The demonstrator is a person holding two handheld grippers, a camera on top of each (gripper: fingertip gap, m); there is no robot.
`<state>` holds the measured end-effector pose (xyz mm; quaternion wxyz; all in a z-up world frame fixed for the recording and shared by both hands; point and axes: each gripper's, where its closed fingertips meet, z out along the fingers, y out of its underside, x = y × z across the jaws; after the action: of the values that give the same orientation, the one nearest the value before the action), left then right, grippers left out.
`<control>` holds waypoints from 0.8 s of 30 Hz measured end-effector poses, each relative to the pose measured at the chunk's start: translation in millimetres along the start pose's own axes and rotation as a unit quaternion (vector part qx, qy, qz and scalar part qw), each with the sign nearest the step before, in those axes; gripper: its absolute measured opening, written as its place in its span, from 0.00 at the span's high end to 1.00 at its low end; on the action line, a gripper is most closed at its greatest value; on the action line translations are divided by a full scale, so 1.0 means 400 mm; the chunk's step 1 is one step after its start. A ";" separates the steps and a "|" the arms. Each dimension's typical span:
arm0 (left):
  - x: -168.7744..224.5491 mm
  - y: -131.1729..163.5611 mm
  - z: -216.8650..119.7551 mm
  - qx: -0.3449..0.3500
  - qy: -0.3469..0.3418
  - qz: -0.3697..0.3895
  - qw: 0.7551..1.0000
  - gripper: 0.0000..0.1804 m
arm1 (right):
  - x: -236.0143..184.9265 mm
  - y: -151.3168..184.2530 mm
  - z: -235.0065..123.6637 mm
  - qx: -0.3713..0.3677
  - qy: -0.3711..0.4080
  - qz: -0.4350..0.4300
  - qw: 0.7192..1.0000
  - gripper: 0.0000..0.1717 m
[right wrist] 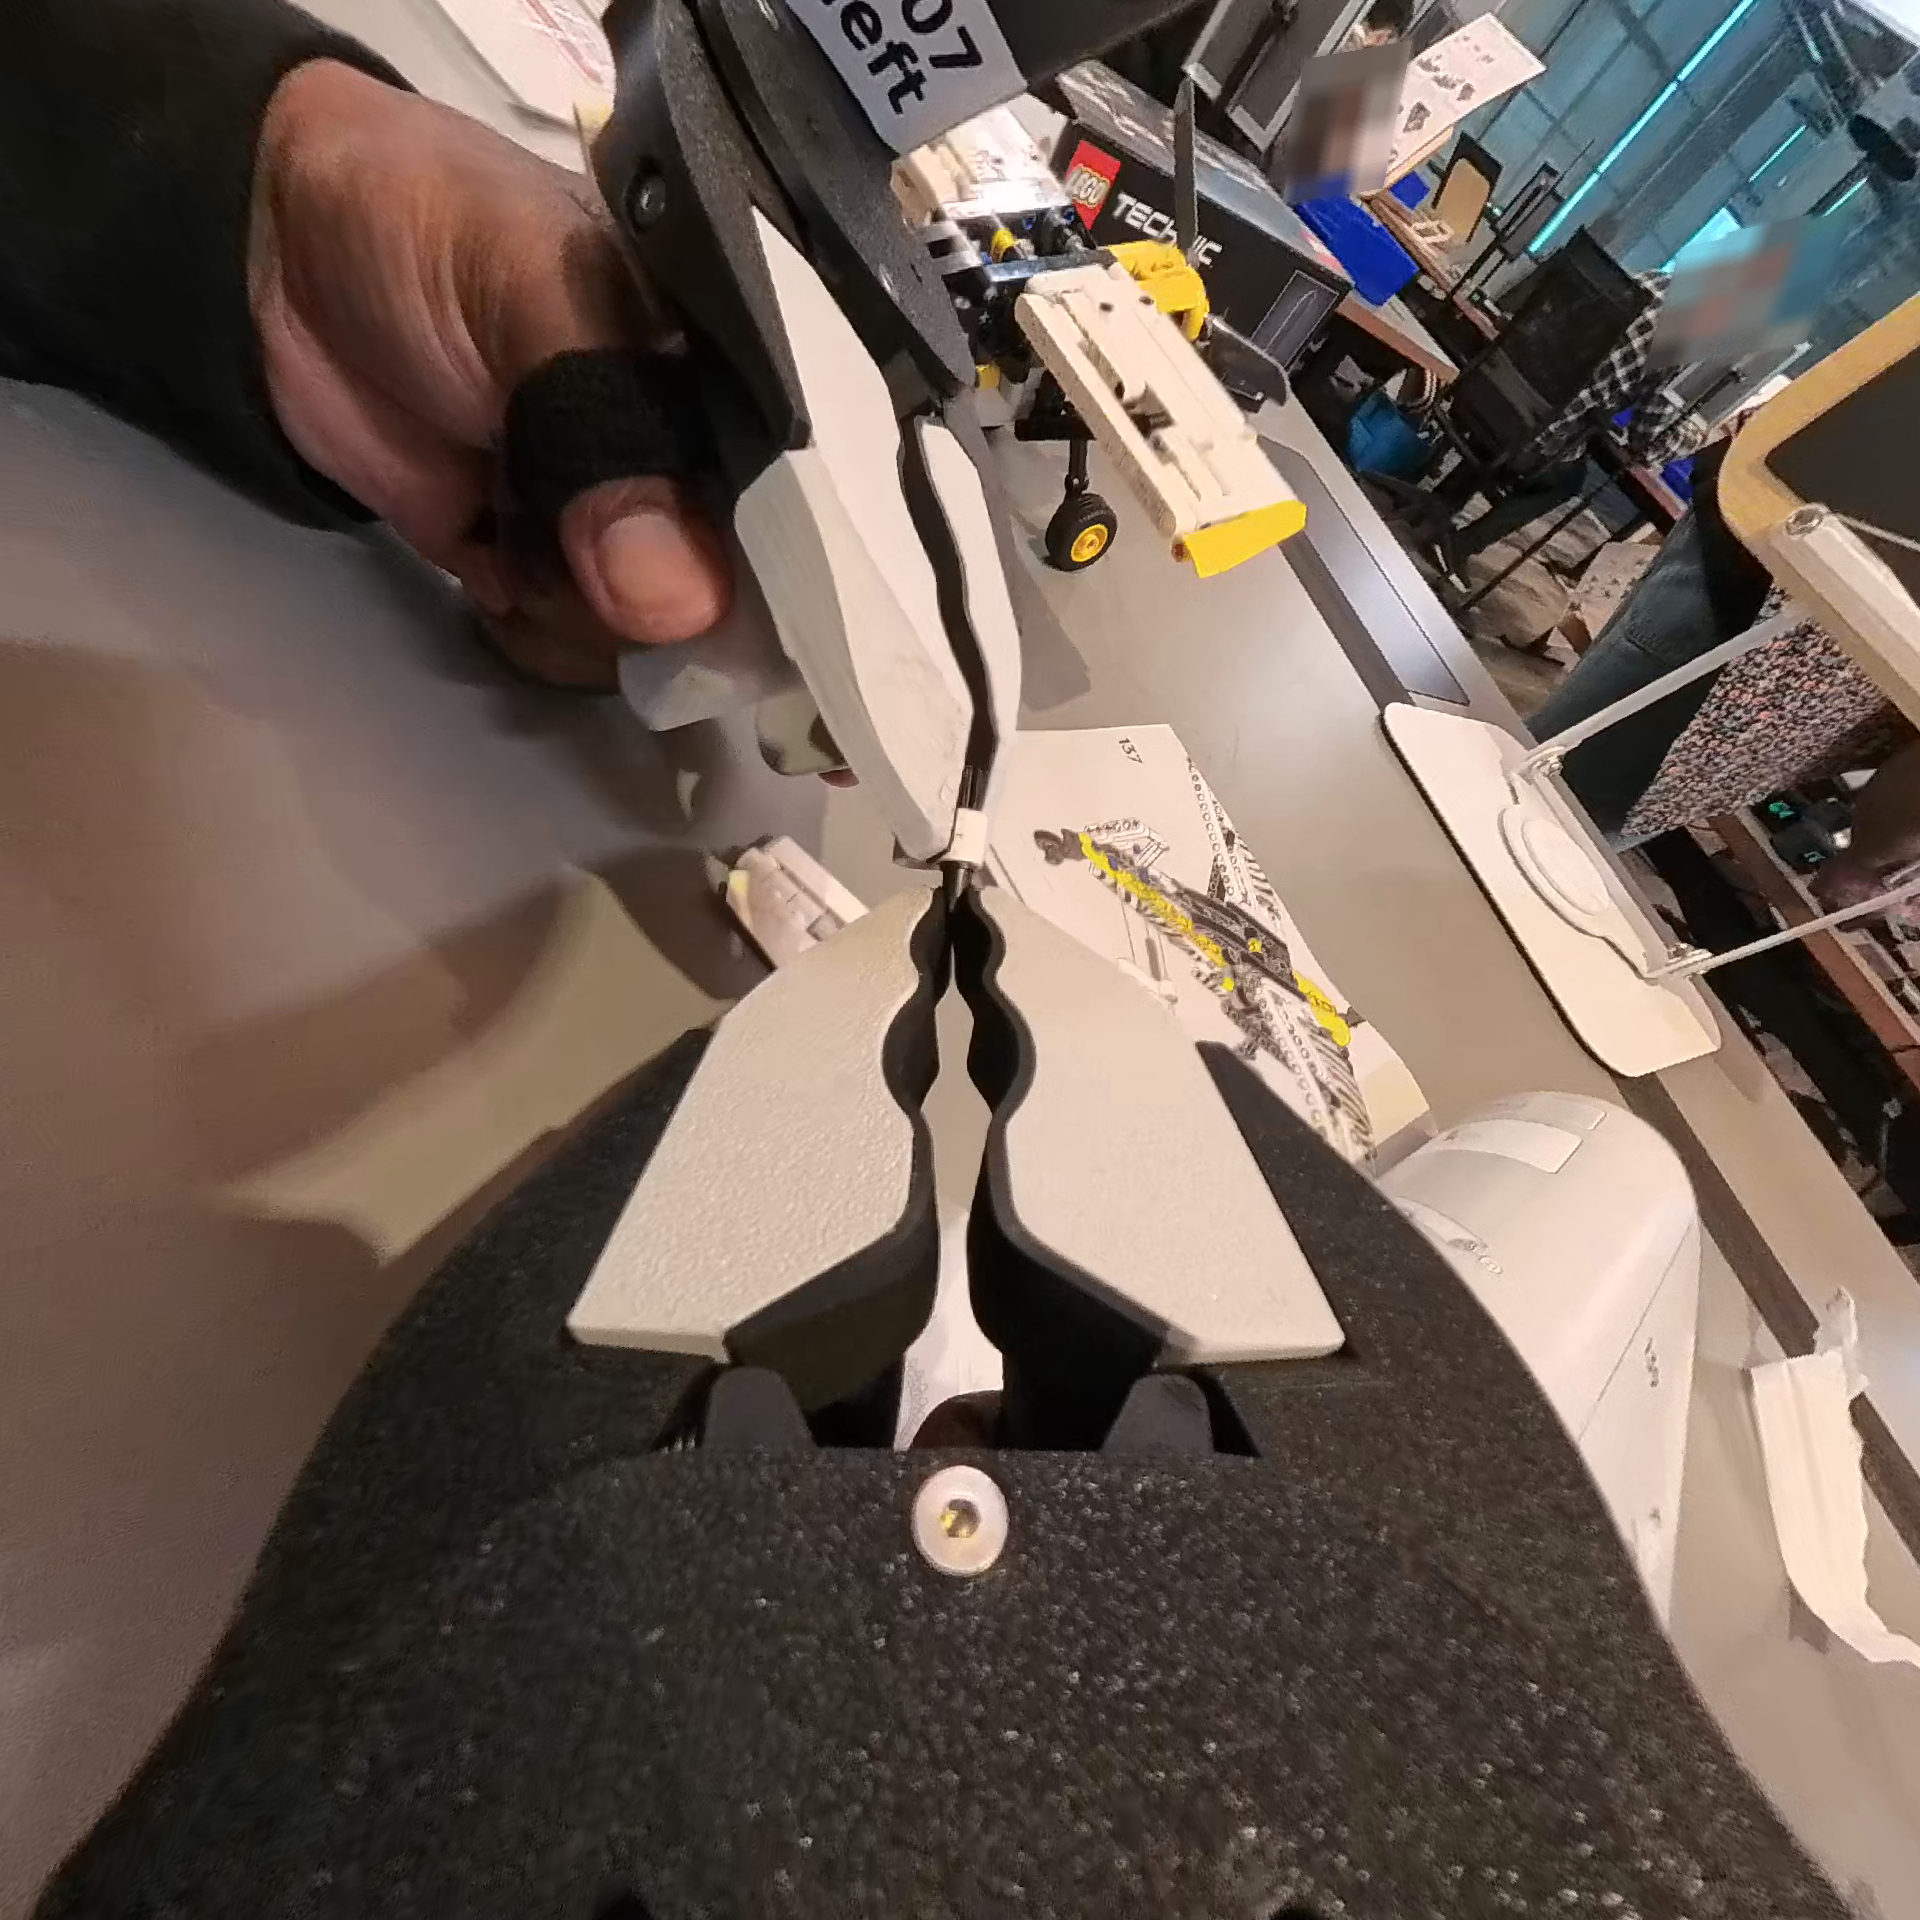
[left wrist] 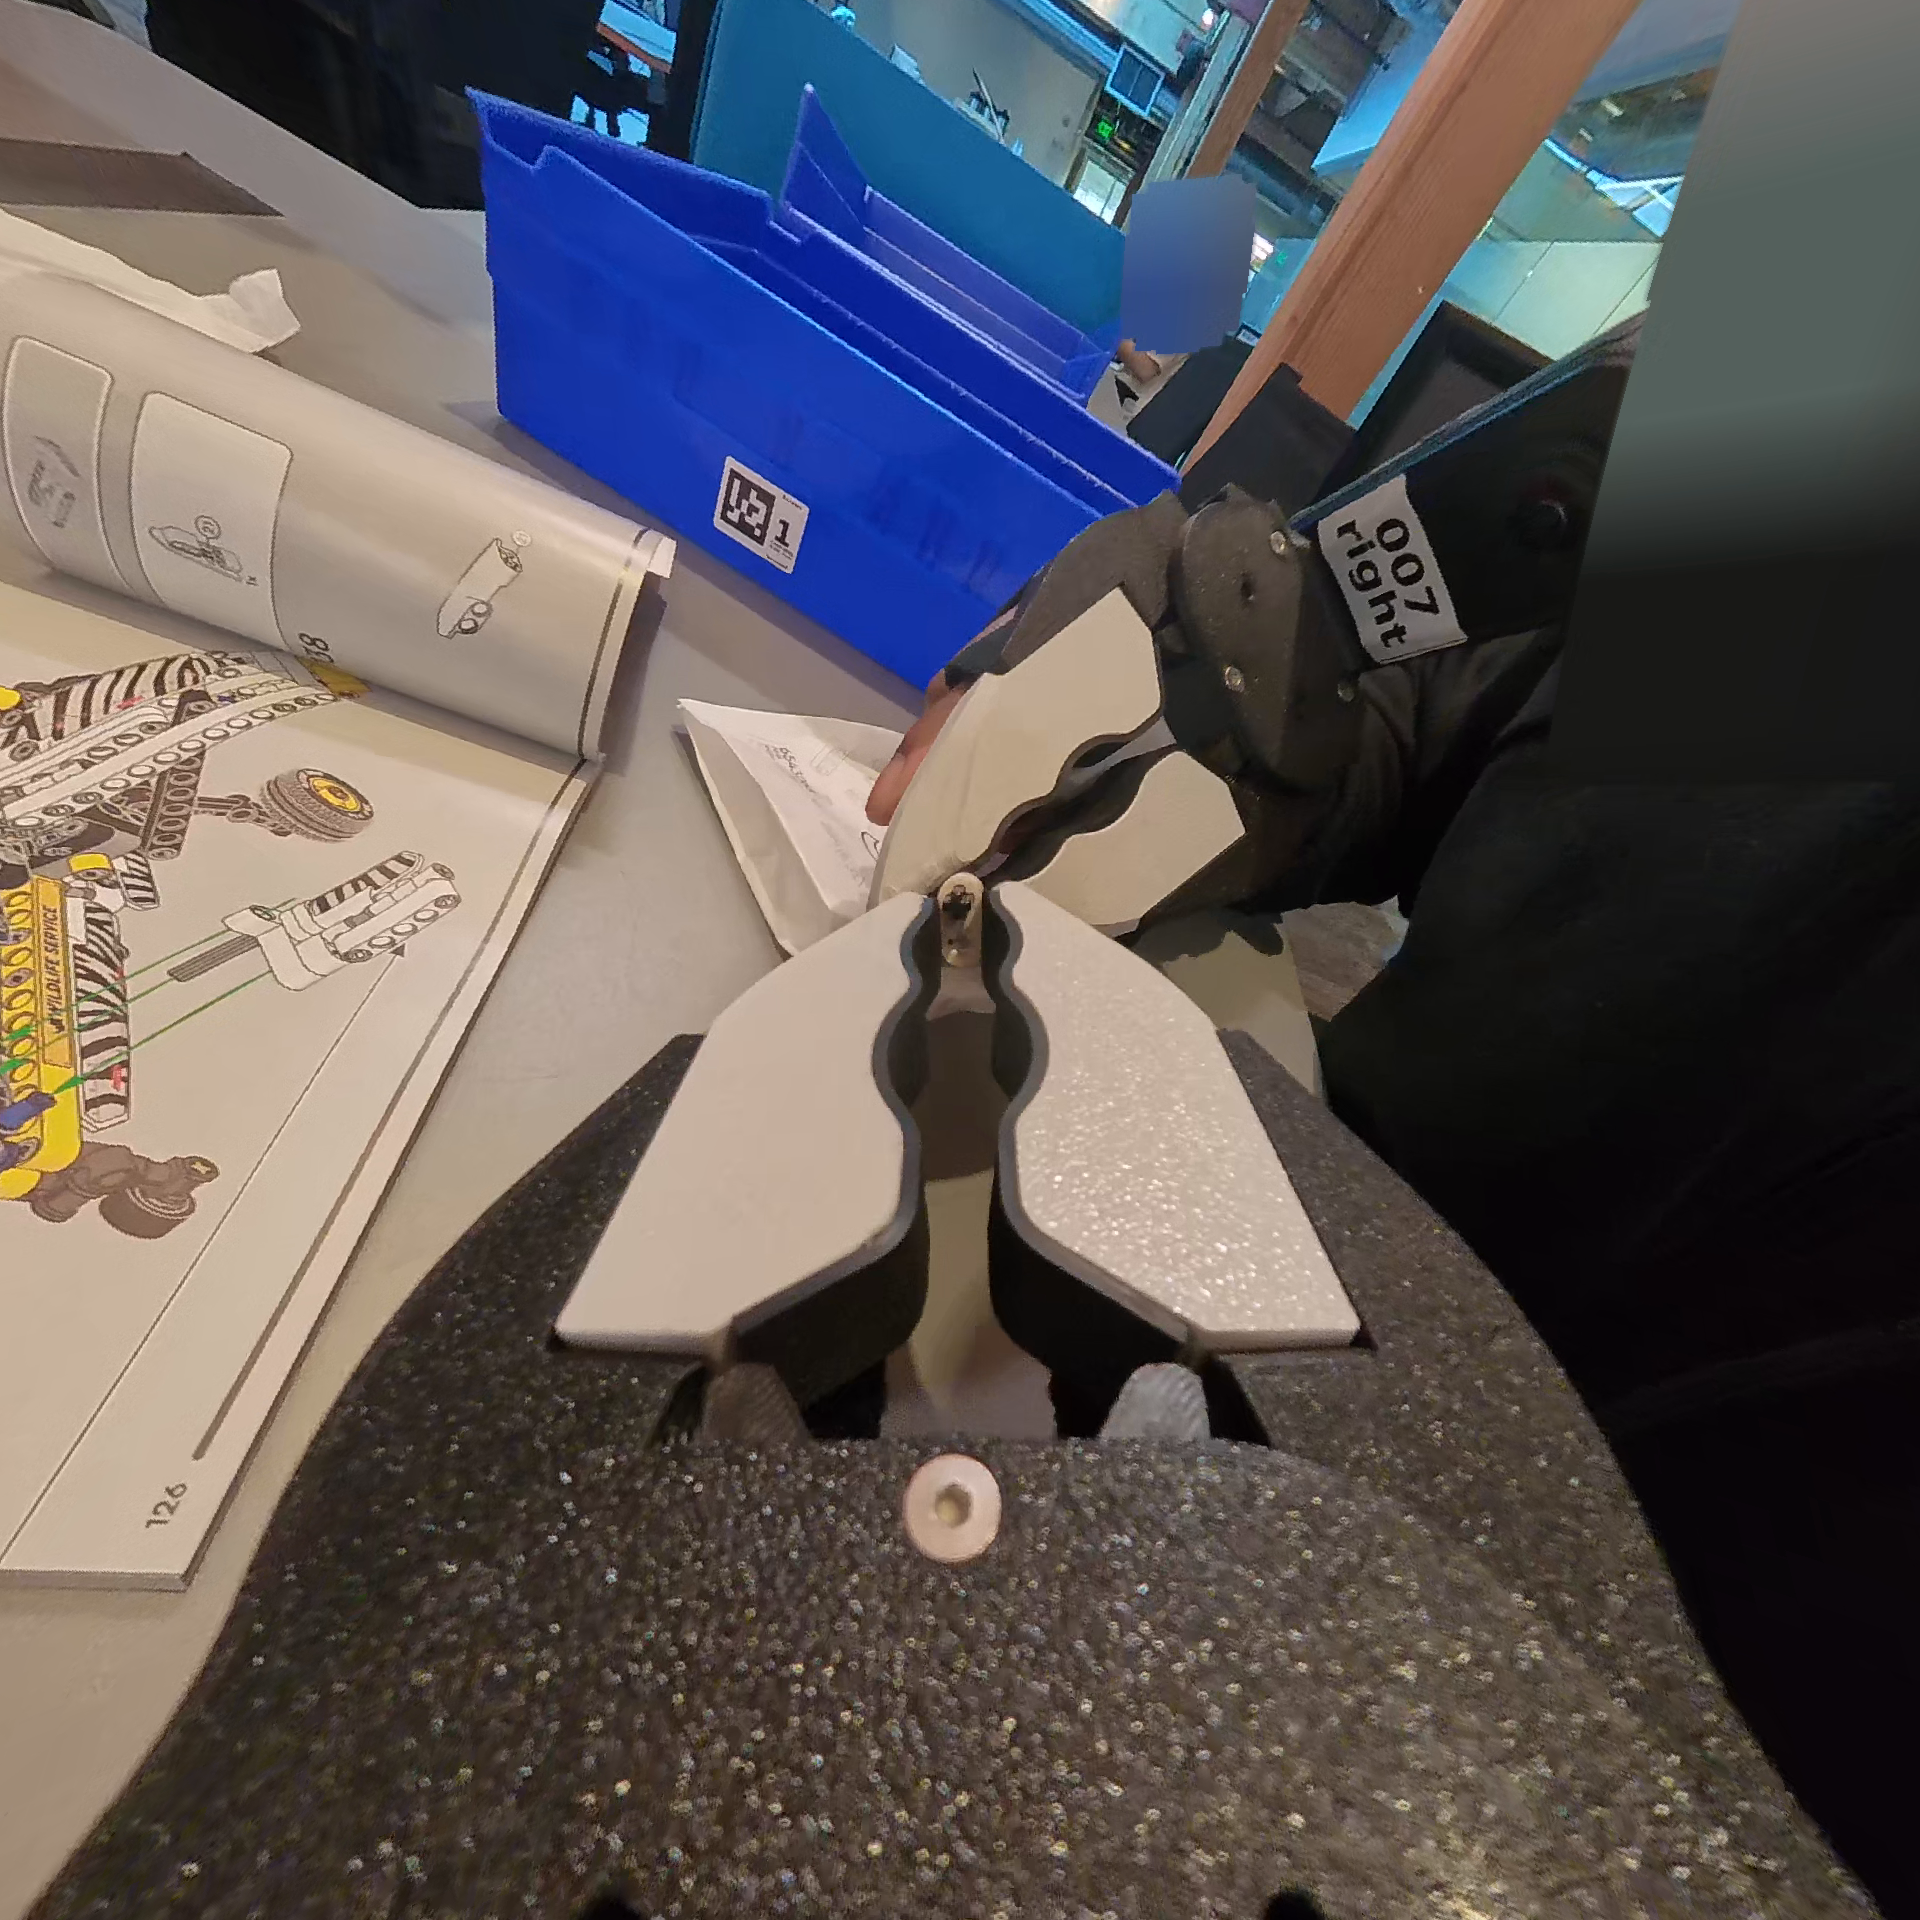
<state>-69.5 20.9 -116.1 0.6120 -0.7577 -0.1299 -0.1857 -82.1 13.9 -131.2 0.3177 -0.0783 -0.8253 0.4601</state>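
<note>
My left gripper [left wrist: 958,902] is shut on a small white sleeve-shaped brick piece [left wrist: 958,916], and a thin black axle runs through that piece. In the right wrist view the left gripper [right wrist: 951,831] comes down from above, with the white piece [right wrist: 967,833] at its tips. My right gripper [right wrist: 953,891] is shut on the lower end of the black axle [right wrist: 954,878] just below the white piece. In the left wrist view the right gripper [left wrist: 982,857] comes in from the upper right. The two grippers meet tip to tip above the grey table [left wrist: 582,966].
An open instruction booklet [left wrist: 260,935] lies on the left, a white paper bag [left wrist: 790,821] beyond the tips, and a blue bin [left wrist: 810,416] behind. A white and yellow model aircraft [right wrist: 1143,416], a loose white part [right wrist: 790,904] and a white stand base [right wrist: 1538,883] are on the table.
</note>
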 end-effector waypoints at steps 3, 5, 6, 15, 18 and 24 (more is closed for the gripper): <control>-0.045 -0.035 -0.043 0.048 -0.035 -0.019 0.998 0.96 | 0.031 0.037 -0.014 -0.027 0.023 0.007 0.999 1.00; -0.116 -0.085 -0.159 0.124 -0.070 -0.058 0.988 0.96 | 0.081 0.087 -0.039 -0.036 0.046 0.054 0.997 1.00; -0.114 -0.071 -0.151 0.105 -0.077 -0.048 0.990 0.95 | 0.087 0.095 -0.036 -0.041 0.049 0.059 0.996 1.00; -0.051 -0.035 -0.058 0.048 -0.022 -0.041 0.998 0.96 | 0.049 0.026 0.011 -0.042 0.083 -0.031 0.995 0.98; -0.035 -0.016 -0.036 0.020 -0.023 -0.020 0.999 0.96 | 0.038 0.030 0.032 -0.067 0.084 -0.042 0.993 0.87; -0.023 0.012 -0.010 -0.030 -0.053 0.058 0.996 0.96 | 0.017 0.027 0.037 -0.067 0.061 -0.032 0.995 0.85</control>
<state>-76.3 16.0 -123.7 0.5910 -0.7908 -0.1121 -0.1136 -98.1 12.5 -142.4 0.3759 -0.1007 -0.8358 0.3874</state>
